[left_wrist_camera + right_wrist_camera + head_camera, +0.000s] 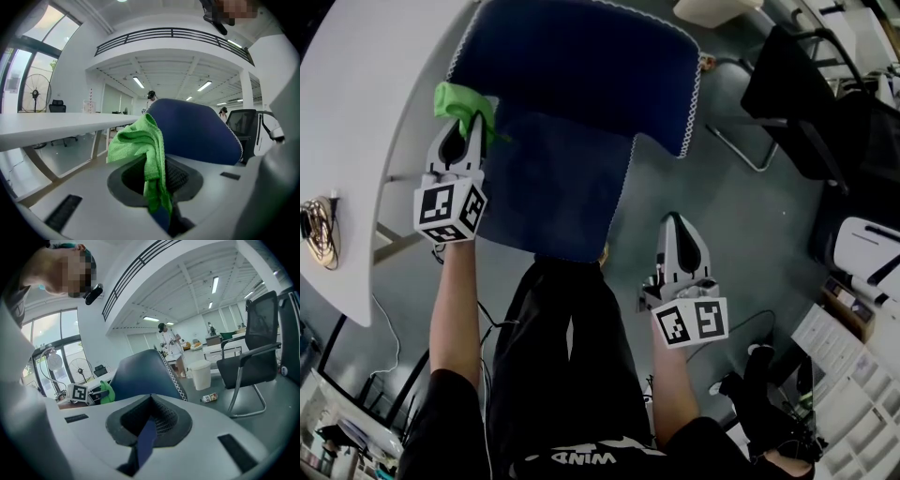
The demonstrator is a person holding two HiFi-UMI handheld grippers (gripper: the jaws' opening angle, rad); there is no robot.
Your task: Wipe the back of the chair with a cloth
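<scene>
The blue chair (581, 66) with white stitching along its edge stands in front of me in the head view. My left gripper (473, 127) is at the chair's left edge, shut on a bunched green cloth (461, 101). In the left gripper view the cloth (140, 140) hangs out from the left gripper (157, 187), with the chair (197, 136) right behind it. My right gripper (678, 225) hovers to the right of the chair's narrower near part, shut and holding nothing. The right gripper view shows the right gripper (149, 427), the chair (140, 373) and the cloth (107, 392) beyond.
A white table (375, 112) curves along the left, close to the chair. A black chair (806, 103) stands at the right. On the floor beyond are a white bin (202, 373) and a bottle (209, 398). A person (169, 350) stands further back.
</scene>
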